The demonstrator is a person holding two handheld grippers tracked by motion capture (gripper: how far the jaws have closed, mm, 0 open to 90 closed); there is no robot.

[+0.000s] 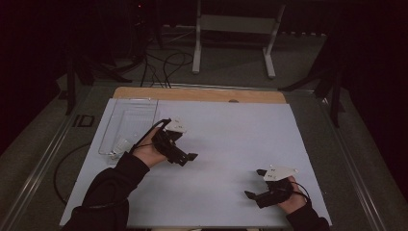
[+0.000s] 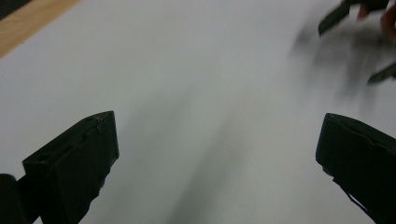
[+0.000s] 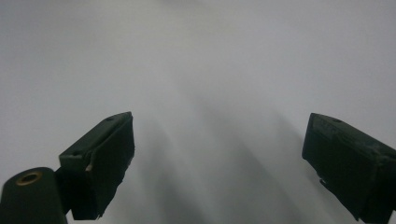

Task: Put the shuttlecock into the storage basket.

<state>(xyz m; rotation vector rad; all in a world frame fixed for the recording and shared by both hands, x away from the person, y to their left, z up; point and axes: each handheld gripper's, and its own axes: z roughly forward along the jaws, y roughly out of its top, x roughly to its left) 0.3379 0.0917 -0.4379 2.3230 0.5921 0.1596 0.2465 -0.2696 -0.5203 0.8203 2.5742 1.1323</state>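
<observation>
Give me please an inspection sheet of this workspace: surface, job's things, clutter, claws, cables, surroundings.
Surface: white sheet covers the table; a wooden edge shows at the far side.
Job's things: clear plastic tray at the far left of the sheet, just beyond the left hand; what it holds cannot be told.
Clutter: nothing seen.
Claws: left claw open over the sheet, holds nothing; right claw open near the front right, holds nothing.
Cables: black cables on the floor beyond the table; one loop at the table's left.
Surroundings: dark room, white frame stand behind.
</observation>
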